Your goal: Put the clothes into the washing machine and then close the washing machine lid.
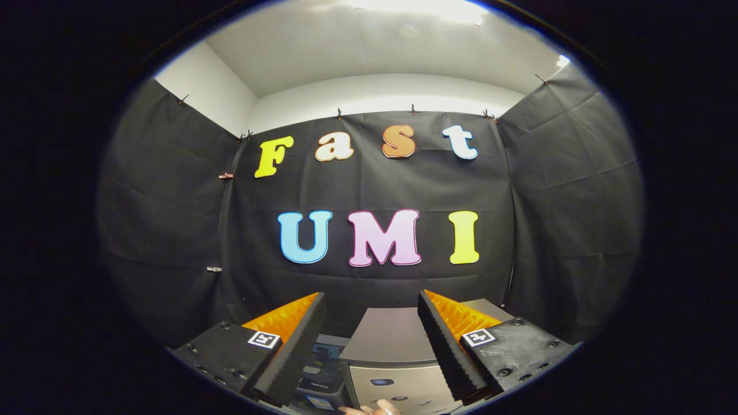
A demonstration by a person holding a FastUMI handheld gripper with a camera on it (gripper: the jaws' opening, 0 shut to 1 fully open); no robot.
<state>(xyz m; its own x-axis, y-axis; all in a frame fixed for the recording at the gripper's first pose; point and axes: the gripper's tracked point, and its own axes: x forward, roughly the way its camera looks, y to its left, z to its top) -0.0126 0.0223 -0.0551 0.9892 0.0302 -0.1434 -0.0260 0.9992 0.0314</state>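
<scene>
1. On the left stands one finger of the gripper (372,323). The jaws are spread wide and hold nothing.
2. Under the left finger lies some dark clutter (323,369). It is too small to tell what it is.
3. Between the fingers and below them stands a grey box with a flat top, which I judge to be the washing machine (392,340). Its lid (389,333) seems to lie down, closed. What is inside I cannot tell.
4. At the front of the machine a small part of a hand (375,409) appears.
5. On the right stands the other finger.
6. I see no clothes. The scene fits two stages: clothes waiting somewhere outside the machine, or clothes already inside under the closed lid. So I cannot settle the step in hand, nor name the next move.
</scene>
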